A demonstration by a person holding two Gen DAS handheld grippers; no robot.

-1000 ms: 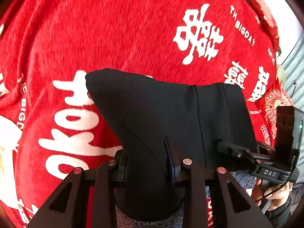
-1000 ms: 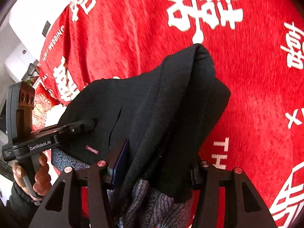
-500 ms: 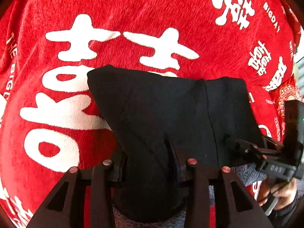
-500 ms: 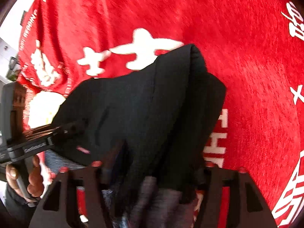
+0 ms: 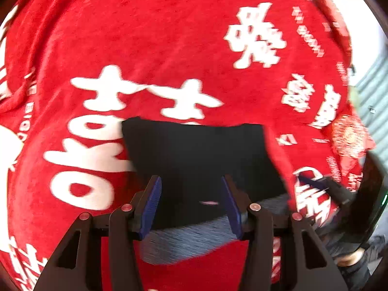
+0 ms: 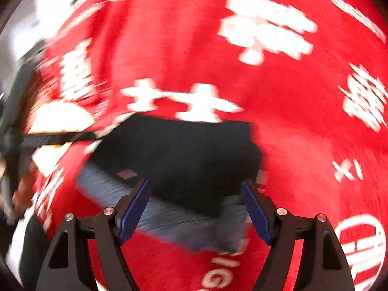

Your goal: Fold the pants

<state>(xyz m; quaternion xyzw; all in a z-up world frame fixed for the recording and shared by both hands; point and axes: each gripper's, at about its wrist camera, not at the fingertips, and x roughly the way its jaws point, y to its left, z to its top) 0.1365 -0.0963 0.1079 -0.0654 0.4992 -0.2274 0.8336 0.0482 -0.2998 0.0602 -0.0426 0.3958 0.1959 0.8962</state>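
The black pants (image 5: 198,155) lie folded flat on the red blanket (image 5: 169,36), their grey waistband (image 5: 189,240) nearest me. My left gripper (image 5: 191,179) hovers over the waistband end. Its jaws are opening, and the blue pads stand apart from the cloth without pressing it. In the right wrist view the same pants (image 6: 184,155) and waistband (image 6: 169,218) lie under my right gripper (image 6: 194,184). Its jaws are also opening, wide of the fabric. Each gripper shows at the other view's edge: the right gripper (image 5: 339,191) and the blurred left gripper (image 6: 48,138).
The red blanket (image 6: 291,121), printed with large white characters, covers the whole surface. A pale floor (image 5: 359,4) and a grey ribbed wall (image 5: 373,84) lie beyond its far right edge. A hand (image 6: 21,194) holds the left gripper's handle.
Both grippers have let go of the pants and their jaws have spread. The raised folded end has dropped flat onto the blanket, and both grippers have drawn back towards the waistband.
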